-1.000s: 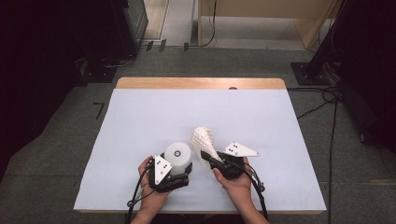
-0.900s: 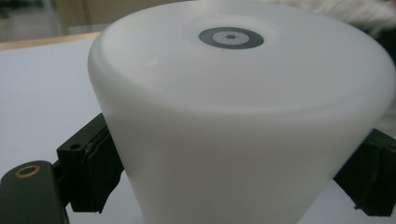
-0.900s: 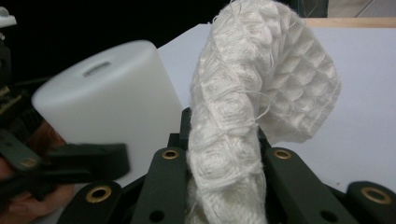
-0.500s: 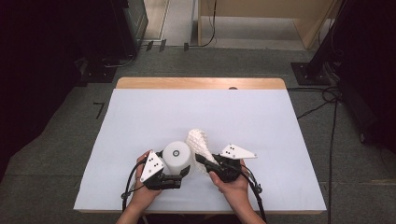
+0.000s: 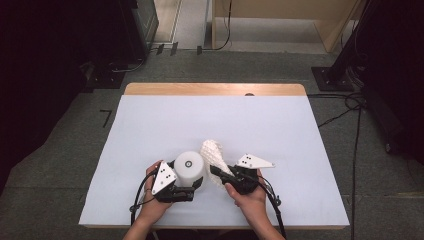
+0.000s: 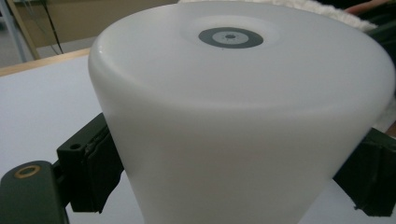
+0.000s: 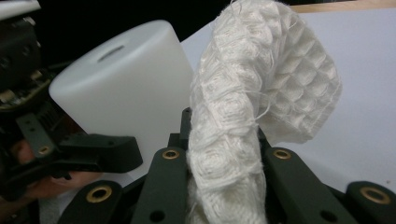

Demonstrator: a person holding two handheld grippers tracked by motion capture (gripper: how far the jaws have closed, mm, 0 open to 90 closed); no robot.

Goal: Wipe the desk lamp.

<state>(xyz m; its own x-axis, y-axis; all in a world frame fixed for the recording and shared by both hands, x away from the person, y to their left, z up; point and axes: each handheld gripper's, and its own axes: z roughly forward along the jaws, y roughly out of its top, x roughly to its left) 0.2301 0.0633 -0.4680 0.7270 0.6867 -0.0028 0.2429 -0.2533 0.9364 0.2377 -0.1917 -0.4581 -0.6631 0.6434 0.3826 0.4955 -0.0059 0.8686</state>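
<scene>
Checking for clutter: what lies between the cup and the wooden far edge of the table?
Nothing: the high view shows bare white table between the cup and the wooden edge.

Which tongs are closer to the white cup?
Left. The left tongs clamp the upside-down white cup on both sides. The right tongs sit just beside it, pinching a waffle cloth.

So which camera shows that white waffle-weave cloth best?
The right gripper view: the white waffle-weave cloth stands close up, pinched between black jaws, weave plain. The high view shows it small beside the white cup; the left gripper view catches an edge.
</scene>
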